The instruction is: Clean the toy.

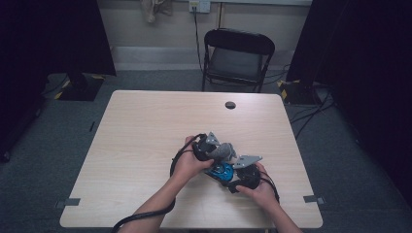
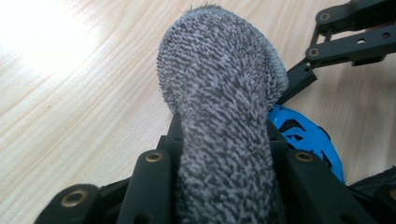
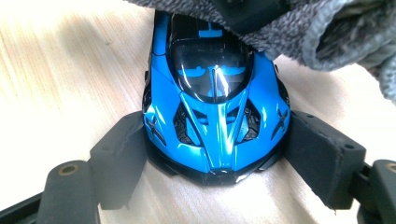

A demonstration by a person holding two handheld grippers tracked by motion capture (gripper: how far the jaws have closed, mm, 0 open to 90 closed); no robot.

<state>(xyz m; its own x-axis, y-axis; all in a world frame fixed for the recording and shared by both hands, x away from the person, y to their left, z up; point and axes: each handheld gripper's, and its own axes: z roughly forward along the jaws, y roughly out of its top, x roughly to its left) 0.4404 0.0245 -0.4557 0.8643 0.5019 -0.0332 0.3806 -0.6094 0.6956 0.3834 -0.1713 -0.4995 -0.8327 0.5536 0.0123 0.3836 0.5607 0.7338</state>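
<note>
Right gripper [image 1: 241,180]: seen low and right of centre in the high view; its jaws are set wide and clamped on the two flanks of the blue toy car [image 3: 215,109], so that the car is pinned against the worktop [image 1: 145,145] and kept from rolling.
Blue toy car: lying just below centre in the high view, between the two hands; in the right gripper view its nose is turned toward the camera and its far end is covered.
Left gripper [image 1: 210,148]: its jaws are narrowed onto the grey cloth [image 2: 224,107], which is pinched into a folded pad that bulges beyond them.
Grey cloth: laid over the car's far end, judged to be held so for wiping the bodywork.
Worktop: pale wood, otherwise bare.
Chair [image 1: 237,58]: stood beyond the far edge, at the upper middle.
</note>
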